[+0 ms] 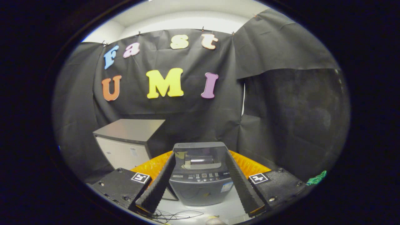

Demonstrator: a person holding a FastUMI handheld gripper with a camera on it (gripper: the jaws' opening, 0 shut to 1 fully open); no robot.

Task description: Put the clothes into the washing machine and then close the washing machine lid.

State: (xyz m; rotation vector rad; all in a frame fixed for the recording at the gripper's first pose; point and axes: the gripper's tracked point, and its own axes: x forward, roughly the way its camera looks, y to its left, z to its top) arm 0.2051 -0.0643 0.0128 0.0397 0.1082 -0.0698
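A small dark grey top-loading washing machine (200, 187) stands on a pale floor just ahead of me, seen from above its front. Its tinted lid (198, 153) lies flat on top, with the control panel (203, 177) below it. My gripper (200, 153) is open, with nothing held. Its two black ribbed fingers (159, 181) spread wide to either side of the machine's top. Something orange and crinkled (153, 165) shows behind the machine on both sides; I cannot tell what it is.
A grey cabinet (129, 140) with a white front stands left of the machine against the booth wall. A bit of green material (317, 178) shows far right. Thin cables (175, 215) lie on the floor near the fingers' base.
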